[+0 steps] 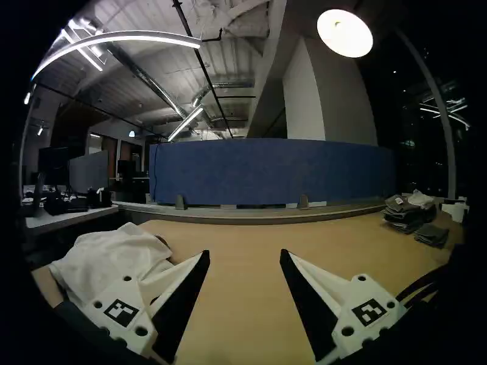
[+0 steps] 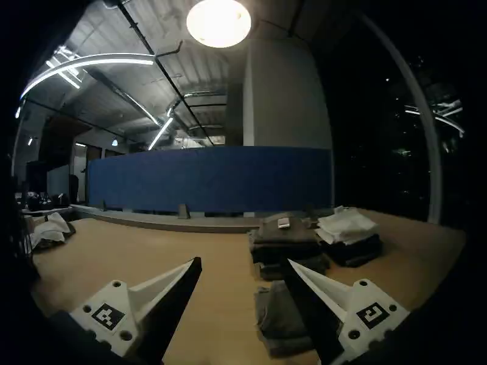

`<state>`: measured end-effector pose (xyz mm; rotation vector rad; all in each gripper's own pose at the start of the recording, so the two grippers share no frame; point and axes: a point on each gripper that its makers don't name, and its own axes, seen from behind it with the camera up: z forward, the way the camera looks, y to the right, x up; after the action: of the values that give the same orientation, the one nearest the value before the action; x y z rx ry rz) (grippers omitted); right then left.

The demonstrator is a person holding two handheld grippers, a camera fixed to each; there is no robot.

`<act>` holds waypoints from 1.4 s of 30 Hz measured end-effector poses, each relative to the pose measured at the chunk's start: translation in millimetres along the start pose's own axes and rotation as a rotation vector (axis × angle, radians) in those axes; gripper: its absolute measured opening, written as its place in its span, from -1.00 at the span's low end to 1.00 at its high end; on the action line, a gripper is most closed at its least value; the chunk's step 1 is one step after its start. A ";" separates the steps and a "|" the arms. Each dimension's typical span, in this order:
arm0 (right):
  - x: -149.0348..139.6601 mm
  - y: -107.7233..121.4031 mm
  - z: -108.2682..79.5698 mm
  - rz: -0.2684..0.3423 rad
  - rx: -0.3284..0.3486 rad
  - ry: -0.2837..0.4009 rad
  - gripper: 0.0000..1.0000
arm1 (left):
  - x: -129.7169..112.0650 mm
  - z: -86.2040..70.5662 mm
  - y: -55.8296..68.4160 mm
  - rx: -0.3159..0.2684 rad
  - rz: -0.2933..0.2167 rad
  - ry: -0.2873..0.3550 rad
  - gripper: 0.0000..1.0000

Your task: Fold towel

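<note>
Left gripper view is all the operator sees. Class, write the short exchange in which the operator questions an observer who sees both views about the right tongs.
Operator: Are the right tongs holding anything?
Observer: No, they are open and empty.
Operator: What lies nearest them?
Observer: A folded grey towel, flat on the light wooden table, partly behind one finger.

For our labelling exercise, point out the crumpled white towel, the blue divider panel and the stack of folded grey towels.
crumpled white towel (image 1: pixel 112 255), left gripper view, bunched middle.
blue divider panel (image 1: pixel 268 170), left gripper view, front face.
stack of folded grey towels (image 2: pixel 286 246), right gripper view, front side.
</note>
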<state>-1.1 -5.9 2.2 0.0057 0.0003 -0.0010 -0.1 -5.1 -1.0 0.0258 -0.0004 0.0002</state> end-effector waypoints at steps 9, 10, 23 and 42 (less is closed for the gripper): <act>1.3 -1.7 -0.1 -0.001 0.002 -0.001 1.00 | 0.5 0.5 -0.7 0.000 0.000 0.000 0.70; 1.0 -1.6 -0.1 -0.001 0.002 -0.001 1.00 | 0.4 0.4 -0.6 0.000 0.000 0.000 0.70; -1.8 -6.7 -2.0 0.001 0.027 -0.001 1.00 | 0.4 -0.2 -0.2 0.000 0.000 0.000 0.70; 0.6 -6.2 -1.6 -0.001 0.026 -0.001 1.00 | 0.3 0.1 -0.3 0.000 0.000 0.000 0.70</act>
<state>-0.4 -12.1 0.6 0.0321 -0.0005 -0.0018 0.2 -5.4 -0.9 0.0262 -0.0002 0.0002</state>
